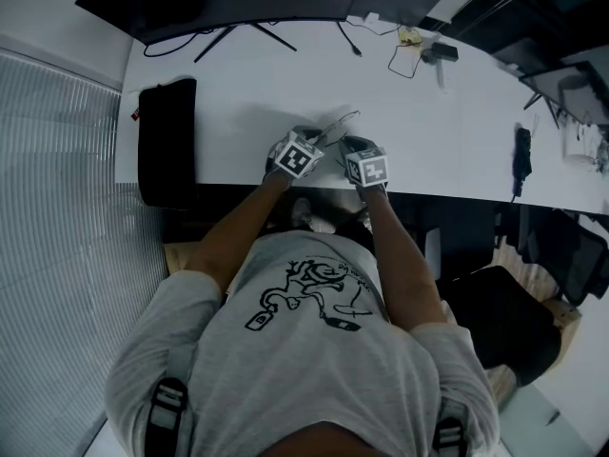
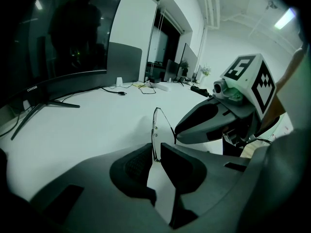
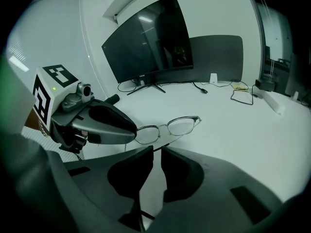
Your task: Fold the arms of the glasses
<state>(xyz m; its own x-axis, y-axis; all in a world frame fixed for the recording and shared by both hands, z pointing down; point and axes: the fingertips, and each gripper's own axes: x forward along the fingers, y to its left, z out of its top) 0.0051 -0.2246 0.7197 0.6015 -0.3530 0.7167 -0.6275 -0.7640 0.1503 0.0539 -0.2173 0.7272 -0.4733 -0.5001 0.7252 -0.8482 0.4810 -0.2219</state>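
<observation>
Glasses (image 3: 167, 127) sit at the near edge of the white desk (image 1: 238, 93), between the 2 grippers. The left gripper (image 2: 155, 154) is clamped on the thin rim of the front frame, steadying it. The right gripper (image 3: 156, 152) has its jaws nearly together on 1 temple arm, which runs down through the gap. That arm stands out at an angle from the frame, so I judge the 1st fold in hand but not complete. The 2nd arm cannot be made out and presumably remains to be folded
</observation>
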